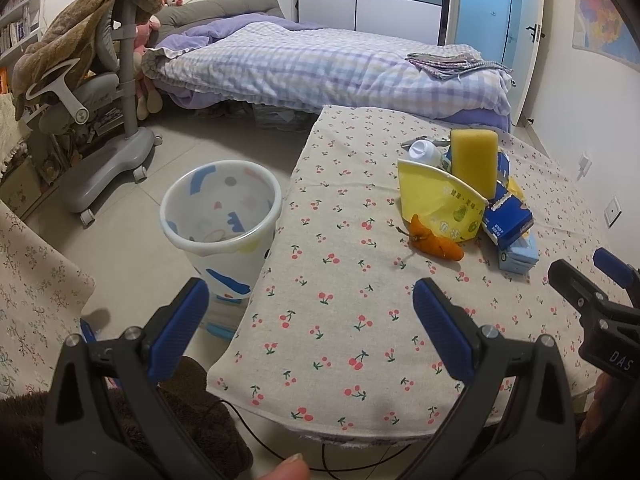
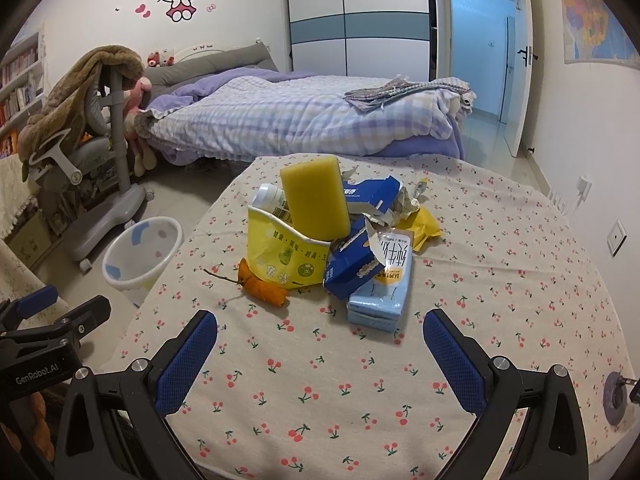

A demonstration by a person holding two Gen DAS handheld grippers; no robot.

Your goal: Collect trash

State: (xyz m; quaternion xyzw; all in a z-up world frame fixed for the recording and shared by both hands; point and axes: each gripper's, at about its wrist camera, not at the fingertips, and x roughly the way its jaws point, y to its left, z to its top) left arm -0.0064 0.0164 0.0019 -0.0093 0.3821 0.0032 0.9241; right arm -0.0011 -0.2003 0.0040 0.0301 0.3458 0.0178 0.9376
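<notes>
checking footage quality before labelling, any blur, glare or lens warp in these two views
Left wrist view: strong fisheye bending at the table edge, dark corners; sponge and bin sharp, no glare. Right wrist view: same warp, soft even light, faint shadows under the trash pile; doorway bright blue, slightly overexposed.

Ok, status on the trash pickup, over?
Left gripper open, empty. Right gripper open, empty. Trash pile with yellow sponge untouched on table. White patterned bin on floor, path unobstructed.

Both tools, left tool [image 1: 310, 300] and right tool [image 2: 320, 332], are black plastic with silver screws and blue textured pads [image 2: 188, 356]; white lettering marks their sides.
</notes>
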